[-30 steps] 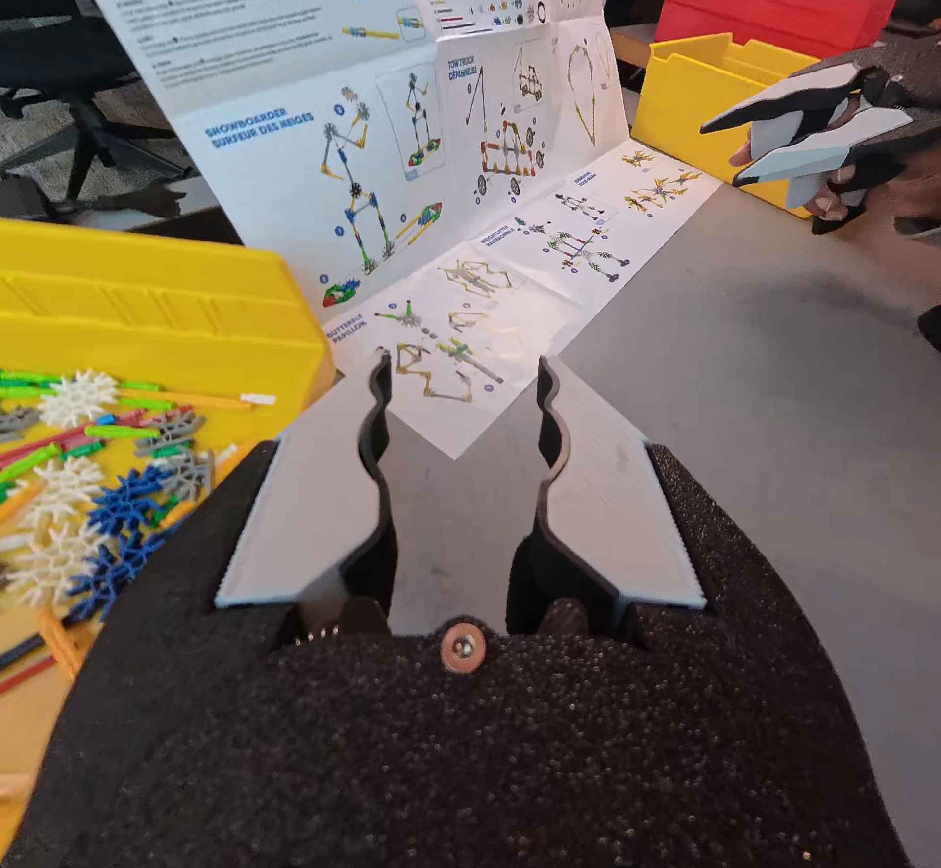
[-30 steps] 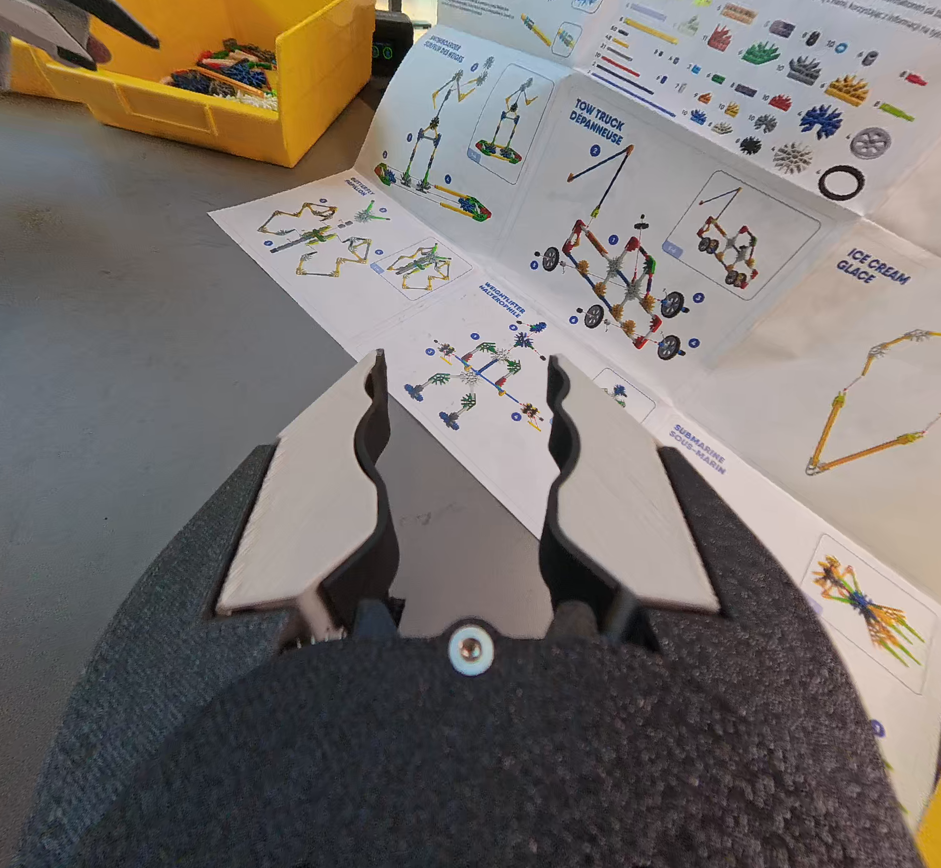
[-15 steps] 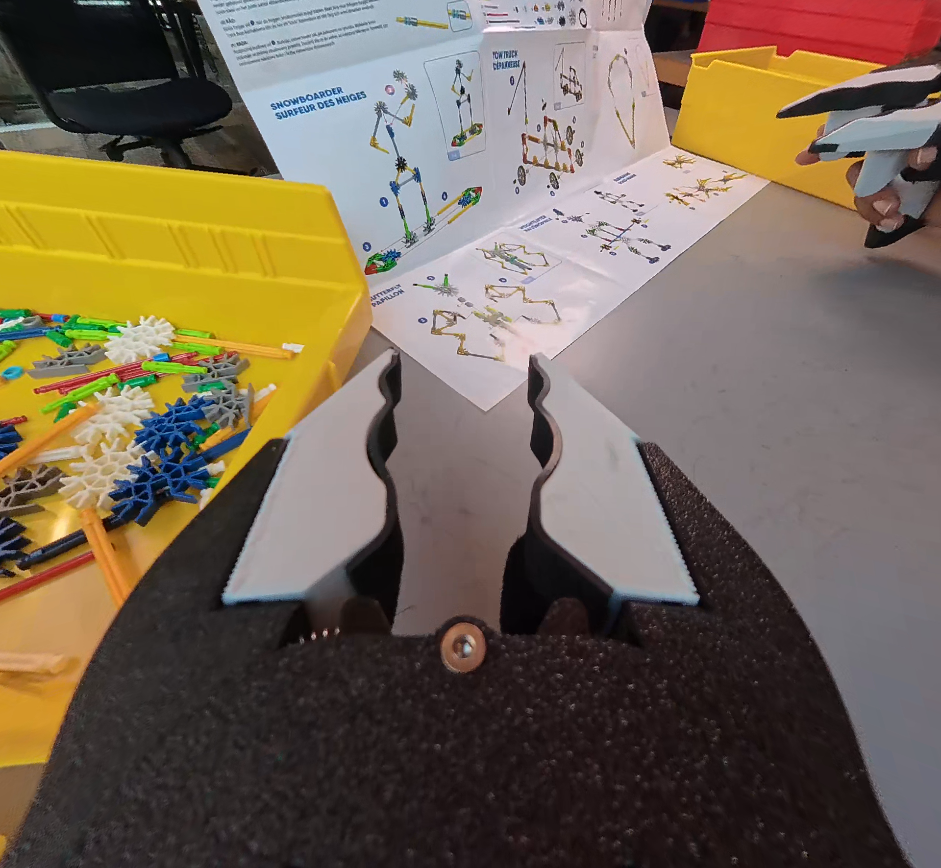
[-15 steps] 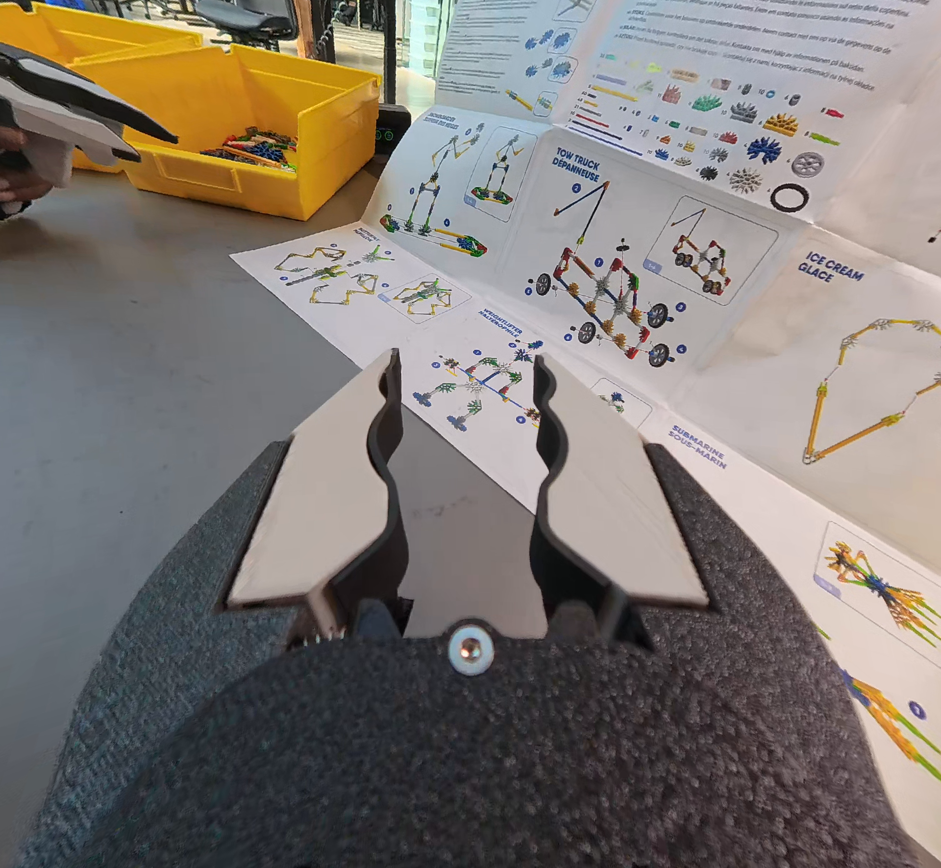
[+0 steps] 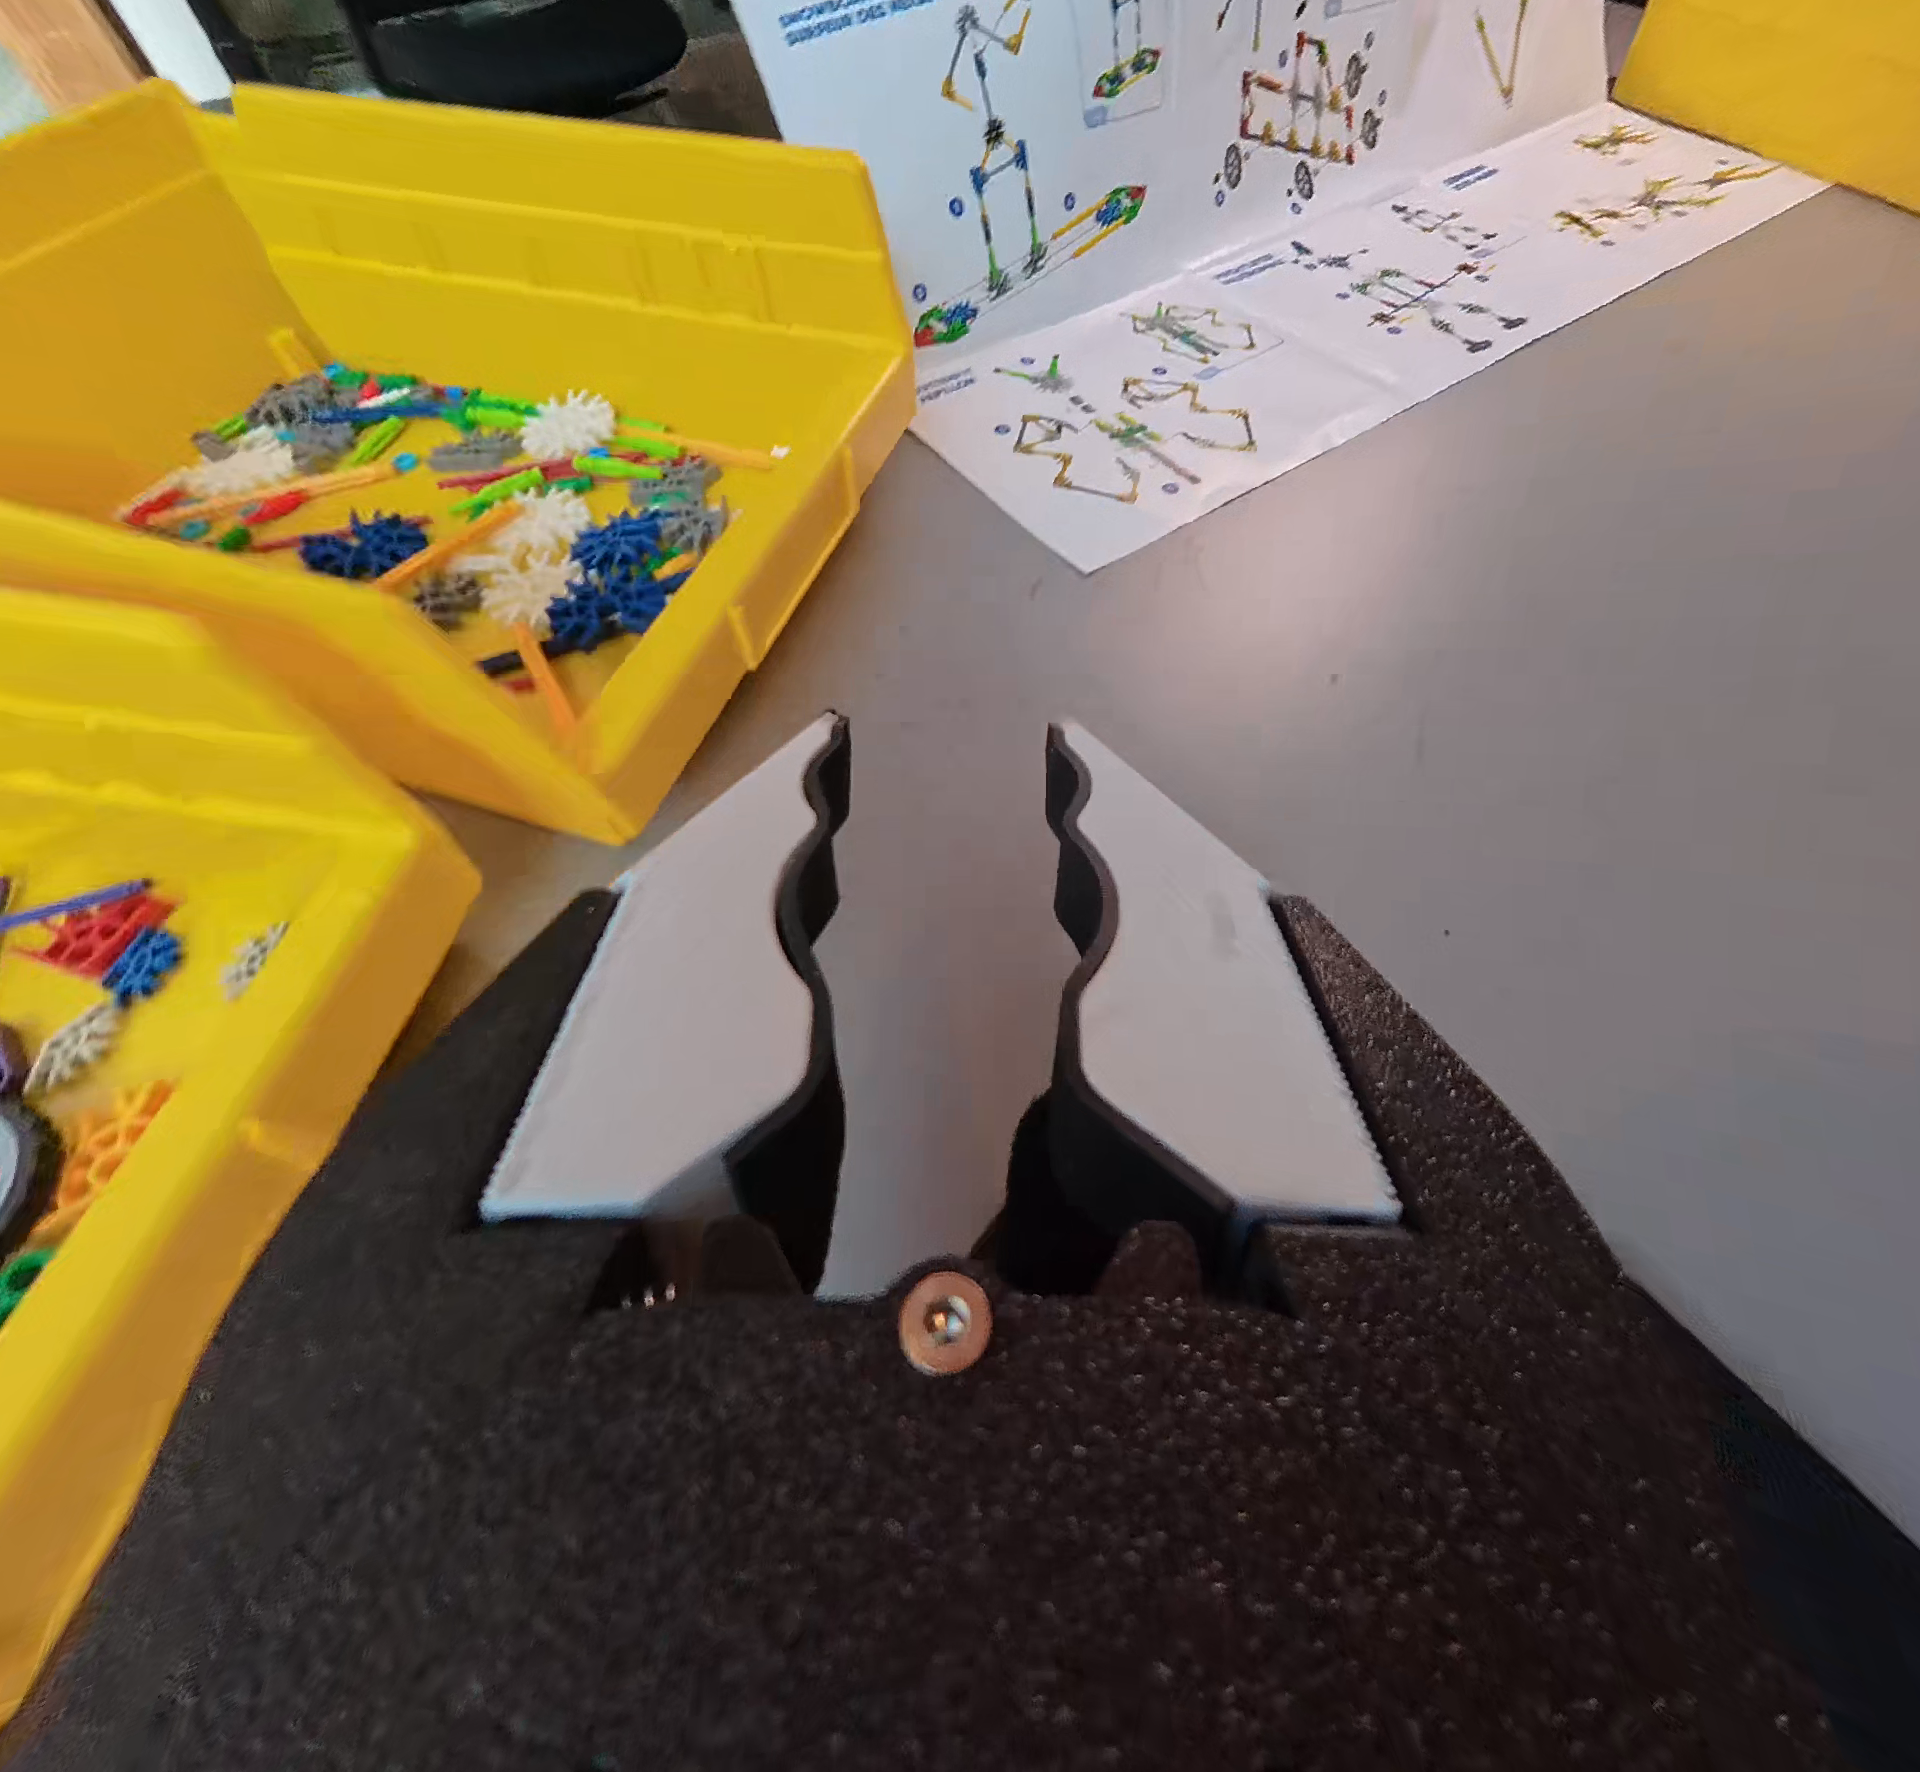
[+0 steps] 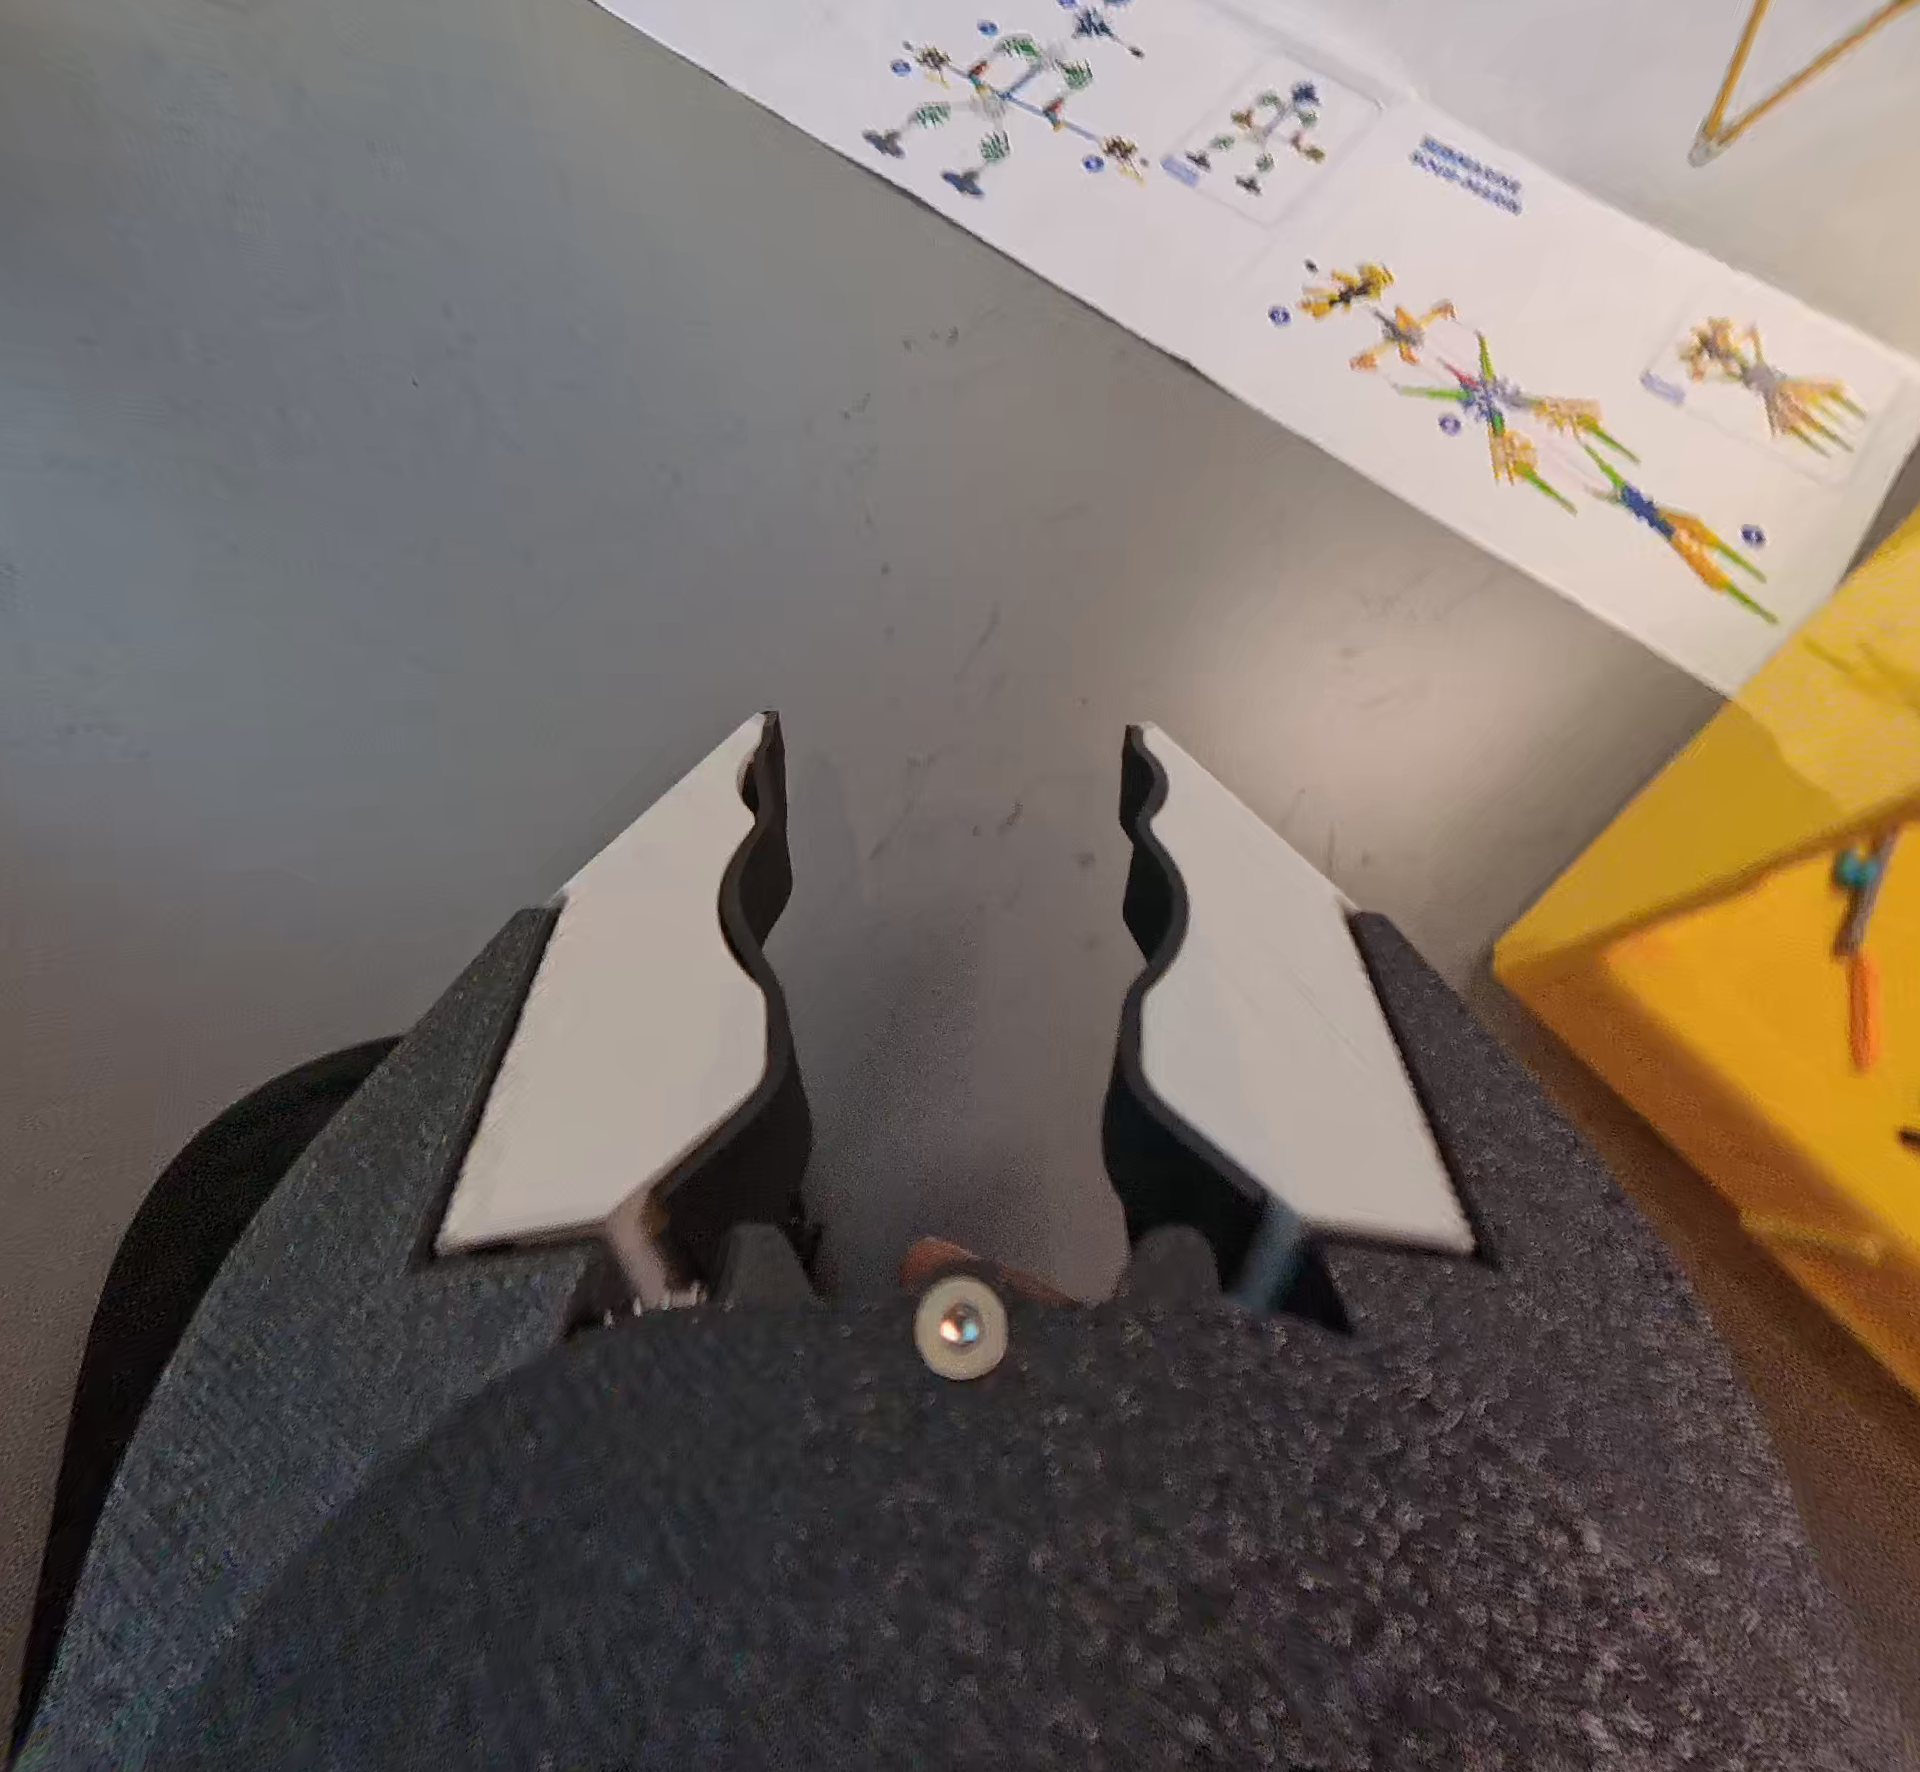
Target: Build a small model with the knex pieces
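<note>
My left gripper [image 5: 943,735] is open and empty above the grey table [image 5: 1455,683]. It is just right of a yellow bin [image 5: 810,434] that holds several loose toy rods and snowflake-shaped connectors [image 5: 540,527]. A second yellow bin [image 5: 343,912] with more pieces [image 5: 114,943] lies nearer at the left. My right gripper [image 6: 951,730] is open and empty over the bare grey table [image 6: 416,372], pointing down at it. A yellow bin [image 6: 1683,974] with an orange rod [image 6: 1865,1005] stands at its right.
A large white instruction sheet [image 5: 1195,112] stands folded at the back, its lower flap flat on the table; it also shows in the right wrist view [image 6: 1247,164]. Another yellow bin [image 5: 1787,29] is at the far right. A black office chair [image 5: 520,29] stands behind the table. My right fingertips sit around 55 cm from my left ones.
My left gripper has pulled back and turned left, bringing two bins into view; the other gripper has left its view. My right gripper has tipped down toward the table and opened wider.
</note>
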The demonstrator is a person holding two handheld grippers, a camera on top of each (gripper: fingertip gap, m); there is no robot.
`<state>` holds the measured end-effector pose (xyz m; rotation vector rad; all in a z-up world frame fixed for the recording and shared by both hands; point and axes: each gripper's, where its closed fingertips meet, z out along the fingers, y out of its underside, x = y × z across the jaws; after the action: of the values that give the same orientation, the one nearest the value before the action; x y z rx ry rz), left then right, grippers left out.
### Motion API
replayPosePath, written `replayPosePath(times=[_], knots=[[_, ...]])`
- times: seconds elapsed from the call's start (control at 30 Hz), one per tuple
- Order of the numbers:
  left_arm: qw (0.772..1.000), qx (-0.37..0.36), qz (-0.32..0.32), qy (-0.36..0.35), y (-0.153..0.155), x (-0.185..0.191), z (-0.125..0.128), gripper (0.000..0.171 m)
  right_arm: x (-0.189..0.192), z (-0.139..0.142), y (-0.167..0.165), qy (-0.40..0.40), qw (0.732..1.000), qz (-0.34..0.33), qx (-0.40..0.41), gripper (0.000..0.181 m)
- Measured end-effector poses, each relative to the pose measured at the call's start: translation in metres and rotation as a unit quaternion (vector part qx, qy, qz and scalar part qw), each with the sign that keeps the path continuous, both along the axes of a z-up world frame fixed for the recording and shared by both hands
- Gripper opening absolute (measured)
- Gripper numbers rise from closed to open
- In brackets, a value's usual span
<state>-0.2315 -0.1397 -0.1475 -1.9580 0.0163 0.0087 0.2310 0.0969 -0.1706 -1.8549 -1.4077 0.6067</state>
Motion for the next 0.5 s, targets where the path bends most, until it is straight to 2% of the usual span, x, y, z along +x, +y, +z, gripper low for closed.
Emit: replayPosePath(times=[0.1,0.2,0.37,0.5], knots=[[0.998,-0.002,0.000,-0.069,-0.022,0.002,-0.013,0.032,0.037,-0.012,-0.011,0.010,0.998,-0.057,-0.038,0.064],[0.995,0.003,-0.014,-0.103,-0.023,0.010,-0.018,0.026,0.052,-0.023,-0.020,-0.003,0.996,-0.079,-0.043,0.061],[0.994,0.020,-0.034,-0.100,-0.017,0.031,-0.010,0.021,0.049,-0.030,-0.053,0.006,0.991,-0.079,-0.108,0.058],[0.993,0.016,-0.046,-0.112,-0.021,0.050,-0.013,0.021,0.033,-0.025,-0.100,0.053,0.983,-0.074,-0.162,0.055]])
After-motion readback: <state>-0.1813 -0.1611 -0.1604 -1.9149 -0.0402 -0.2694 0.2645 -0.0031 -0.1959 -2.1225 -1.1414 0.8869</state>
